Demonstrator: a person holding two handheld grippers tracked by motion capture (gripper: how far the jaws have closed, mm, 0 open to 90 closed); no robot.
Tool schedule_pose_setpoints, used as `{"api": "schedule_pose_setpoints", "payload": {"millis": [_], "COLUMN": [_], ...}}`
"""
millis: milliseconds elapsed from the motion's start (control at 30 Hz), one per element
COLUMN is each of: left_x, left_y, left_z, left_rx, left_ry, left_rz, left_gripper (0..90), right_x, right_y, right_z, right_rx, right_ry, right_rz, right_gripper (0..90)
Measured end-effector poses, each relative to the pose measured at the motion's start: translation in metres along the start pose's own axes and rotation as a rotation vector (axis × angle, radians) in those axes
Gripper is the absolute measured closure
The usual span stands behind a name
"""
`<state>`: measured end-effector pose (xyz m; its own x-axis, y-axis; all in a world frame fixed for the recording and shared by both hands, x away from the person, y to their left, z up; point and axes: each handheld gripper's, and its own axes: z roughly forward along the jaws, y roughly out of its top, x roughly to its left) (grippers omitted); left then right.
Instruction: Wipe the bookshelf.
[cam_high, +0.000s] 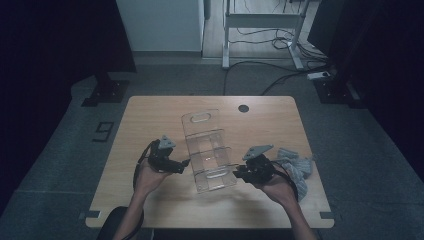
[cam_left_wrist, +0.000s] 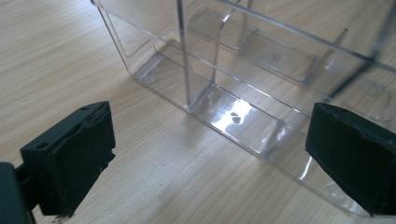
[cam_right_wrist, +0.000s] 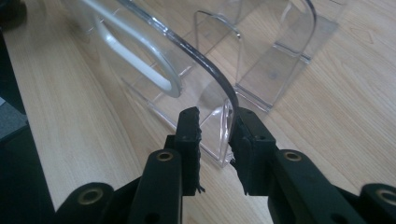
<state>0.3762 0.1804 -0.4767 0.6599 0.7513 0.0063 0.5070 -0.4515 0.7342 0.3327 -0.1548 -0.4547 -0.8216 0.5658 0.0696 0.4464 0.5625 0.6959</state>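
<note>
Lying mid-table in the high view, the clear acrylic organizer (cam_high: 207, 150) runs its long axis from near edge to far, slotted handle end far; dim light blurs its dividers. Grey cloth pile (cam_high: 295, 166) by right hand is hard to make out. No writing legible on it.

Left gripper view: left gripper (cam_left_wrist: 210, 158) jaws wide apart, holding nothing, organizer's side wall just ahead, top cut off.

Right gripper view: right gripper (cam_right_wrist: 215, 135) jaws nearly closed around organizer's end wall; pad contact unclear.

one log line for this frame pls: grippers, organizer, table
left gripper: open, beside clear acrylic organizer | right gripper: fingers astride organizer's end wall, contact unclear | grey cloths: right of organizer | wooden table
</note>
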Motion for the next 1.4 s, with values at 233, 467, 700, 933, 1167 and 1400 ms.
{"api": "schedule_pose_setpoints", "payload": {"millis": [233,467,700,933,1167,1400], "left_x": [-0.001,-0.001,0.002,0.003,0.002,-0.007], "left_y": [0.0,0.0,-0.001,-0.004,-0.013,-0.026], "left_z": [0.001,0.0,-0.001,-0.006,-0.022,-0.04], "left_rx": [0.0,0.001,-0.002,-0.01,-0.053,-0.058], "left_ry": [-0.005,-0.017,-0.011,-0.039,-0.067,-0.069], "left_rz": [-0.004,-0.008,-0.019,-0.024,-0.018,0.007], "left_gripper": [4.3,4.5,5.7,4.9,6.1,6.2], "right_x": [0.008,0.018,0.03,0.033,0.027,0.015], "right_y": [0.0,0.001,0.005,0.008,0.006,0.002], "right_z": [0.0,0.001,0.004,0.005,-0.013,-0.025], "right_rx": [0.005,0.009,0.018,0.013,0.0,0.024], "right_ry": [-0.001,0.002,0.021,0.053,0.035,0.016], "right_rz": [-0.02,-0.041,-0.068,-0.071,-0.071,-0.089], "right_gripper": [73.4,74.9,78.4,75.9,53.3,41.5]}}
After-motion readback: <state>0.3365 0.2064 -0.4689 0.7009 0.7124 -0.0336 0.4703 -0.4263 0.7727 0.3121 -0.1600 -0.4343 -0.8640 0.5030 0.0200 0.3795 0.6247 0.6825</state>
